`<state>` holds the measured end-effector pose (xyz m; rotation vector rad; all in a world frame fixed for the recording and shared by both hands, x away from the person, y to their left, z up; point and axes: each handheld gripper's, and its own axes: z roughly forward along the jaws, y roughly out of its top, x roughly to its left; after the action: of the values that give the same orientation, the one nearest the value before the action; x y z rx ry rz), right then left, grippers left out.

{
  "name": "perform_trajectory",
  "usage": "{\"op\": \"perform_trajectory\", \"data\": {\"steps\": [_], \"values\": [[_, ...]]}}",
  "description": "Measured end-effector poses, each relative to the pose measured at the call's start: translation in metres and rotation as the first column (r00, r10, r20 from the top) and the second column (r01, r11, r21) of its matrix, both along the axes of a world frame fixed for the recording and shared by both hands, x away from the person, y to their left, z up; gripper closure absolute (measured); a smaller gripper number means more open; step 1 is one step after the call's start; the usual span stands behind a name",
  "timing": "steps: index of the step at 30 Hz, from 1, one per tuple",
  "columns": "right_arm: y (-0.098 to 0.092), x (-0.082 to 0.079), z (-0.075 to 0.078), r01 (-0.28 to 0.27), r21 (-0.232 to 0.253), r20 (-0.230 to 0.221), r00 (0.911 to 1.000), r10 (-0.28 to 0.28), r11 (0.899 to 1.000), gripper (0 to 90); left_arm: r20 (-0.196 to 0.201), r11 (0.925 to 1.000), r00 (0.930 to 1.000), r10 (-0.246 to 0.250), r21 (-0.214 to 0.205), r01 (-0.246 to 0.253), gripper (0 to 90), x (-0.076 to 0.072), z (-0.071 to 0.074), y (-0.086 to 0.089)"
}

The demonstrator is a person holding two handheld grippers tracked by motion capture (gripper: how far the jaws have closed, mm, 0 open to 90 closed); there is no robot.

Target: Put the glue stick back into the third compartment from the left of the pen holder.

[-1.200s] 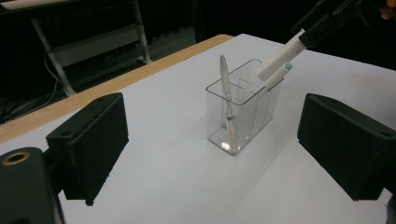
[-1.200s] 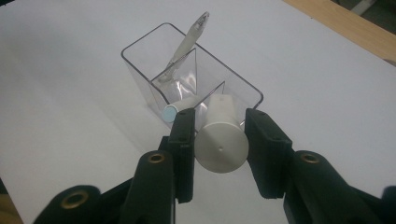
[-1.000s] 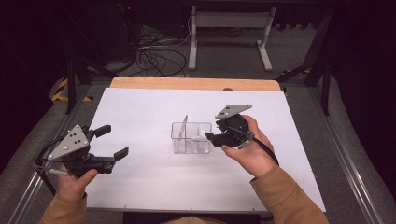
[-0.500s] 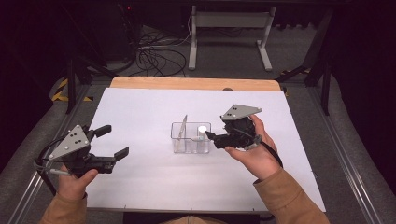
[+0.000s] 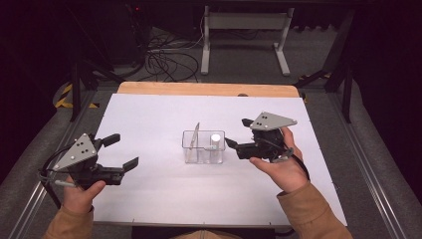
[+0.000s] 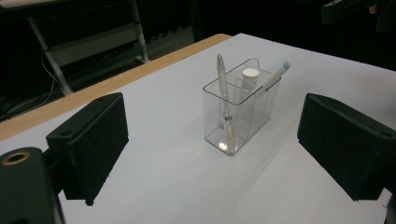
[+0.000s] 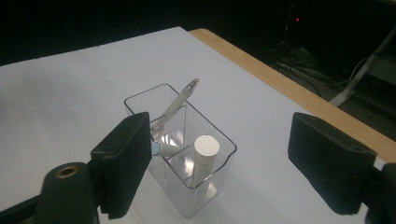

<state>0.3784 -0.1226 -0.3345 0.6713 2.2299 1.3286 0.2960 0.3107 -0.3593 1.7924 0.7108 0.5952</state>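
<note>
White desk [image 5: 149,199], clear holder [image 5: 203,147] mid-desk. My right tool [image 5: 236,133] just beside its right end, jaws just opened, empty; left tool [image 5: 119,150] wide, well left.

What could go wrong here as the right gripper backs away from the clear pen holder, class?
1. The right gripper, whose jaws have just been opening with nothing between them, sits close beside the clear holder; a careless move might knock it over.
2. The slim pen and the blue-tipped marker lean over the rim, so a bump could tip them out.
</note>
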Motion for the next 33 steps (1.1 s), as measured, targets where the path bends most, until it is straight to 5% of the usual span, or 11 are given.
{"op": "perform_trajectory", "data": {"steps": [6, 18, 33], "values": [[-0.017, -0.004, -0.002, -0.014, 0.035, 0.036, 0.9993, 0.013, 0.999, 21.0, 0.004, 1.0, 1.0, -0.003, -0.004, 0.003, 9.5, -0.001, 0.001, 0.0], [-0.045, -0.01, -0.019, -0.015, 0.121, 0.021, 0.9997, 0.012, 0.993, 19.0, 0.007, 0.9999, 0.9999, -0.01, -0.008, 0.01, 9.5, -0.002, 0.001, -0.001], [-0.068, -0.008, -0.047, -0.053, 0.136, -0.003, 0.9985, 0.054, 0.989, 15.8, 0.021, 0.9998, 0.9996, -0.021, -0.002, 0.021, 8.5, -0.002, 0.0, -0.002]]}}
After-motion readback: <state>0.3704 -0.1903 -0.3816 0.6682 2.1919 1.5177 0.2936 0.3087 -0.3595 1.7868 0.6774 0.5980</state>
